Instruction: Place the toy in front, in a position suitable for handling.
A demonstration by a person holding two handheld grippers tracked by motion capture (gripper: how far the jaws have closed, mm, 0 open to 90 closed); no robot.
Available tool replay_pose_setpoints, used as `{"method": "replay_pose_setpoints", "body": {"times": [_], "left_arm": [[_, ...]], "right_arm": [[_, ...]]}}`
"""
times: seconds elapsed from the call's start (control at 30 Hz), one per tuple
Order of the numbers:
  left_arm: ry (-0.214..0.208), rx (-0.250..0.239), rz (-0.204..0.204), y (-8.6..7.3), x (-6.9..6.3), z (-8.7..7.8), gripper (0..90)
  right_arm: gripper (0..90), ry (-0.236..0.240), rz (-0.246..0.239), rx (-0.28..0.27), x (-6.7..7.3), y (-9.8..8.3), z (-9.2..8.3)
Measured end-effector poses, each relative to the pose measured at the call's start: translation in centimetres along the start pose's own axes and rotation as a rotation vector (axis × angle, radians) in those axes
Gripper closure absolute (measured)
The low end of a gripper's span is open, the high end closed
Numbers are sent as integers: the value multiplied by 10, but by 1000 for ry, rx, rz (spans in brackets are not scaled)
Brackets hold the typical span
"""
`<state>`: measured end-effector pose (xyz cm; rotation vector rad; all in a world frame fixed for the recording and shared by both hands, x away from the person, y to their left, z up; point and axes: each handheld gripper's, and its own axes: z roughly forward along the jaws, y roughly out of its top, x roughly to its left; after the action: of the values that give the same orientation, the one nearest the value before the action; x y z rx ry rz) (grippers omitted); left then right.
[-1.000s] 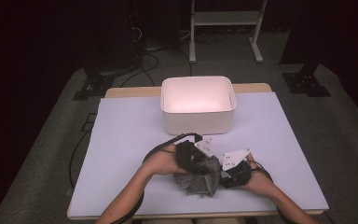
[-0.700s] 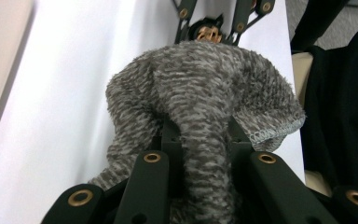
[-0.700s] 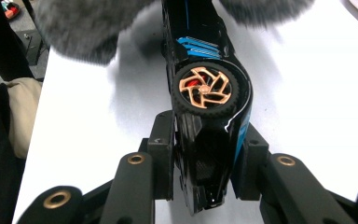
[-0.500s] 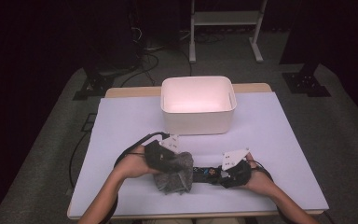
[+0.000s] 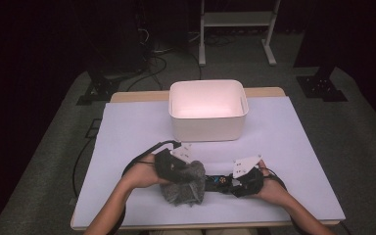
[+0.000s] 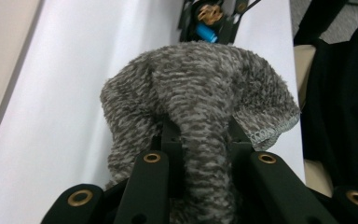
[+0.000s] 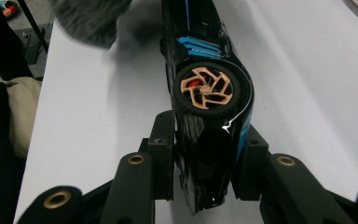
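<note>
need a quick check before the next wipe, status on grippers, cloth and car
Left gripper shut on grey cloth. Right gripper shut on black toy car. Cloth at car's far end. White bin behind, clear.

Each hand carries a black gripper, the left gripper (image 5: 172,166) and the right gripper (image 5: 235,182). Each bears a pale grey three-cornered plate on top with small dark dots on it. A black cable (image 5: 142,155) loops from the left one, another from the right. Up close, the jaws are matt black bars with brass-ringed holes (image 6: 152,157). The forearms are bare, with no sleeves to see.
</note>
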<state>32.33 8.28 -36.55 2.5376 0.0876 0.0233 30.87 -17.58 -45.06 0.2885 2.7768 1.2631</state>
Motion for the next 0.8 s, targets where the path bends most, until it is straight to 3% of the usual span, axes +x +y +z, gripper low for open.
{"method": "replay_pose_setpoints", "body": {"times": [0.33,0.47,0.63,0.8], "left_arm": [[-52,33,108,52,-3,37,756],[-64,38,131,70,-3,48,756],[-72,51,149,82,-5,57,756],[-77,38,130,77,-3,54,756]], "right_arm": [[642,6,7,-7,0,1,3],[641,8,11,-9,0,1,3],[641,14,23,-17,0,0,3],[643,14,29,-20,-1,0,2]]}}
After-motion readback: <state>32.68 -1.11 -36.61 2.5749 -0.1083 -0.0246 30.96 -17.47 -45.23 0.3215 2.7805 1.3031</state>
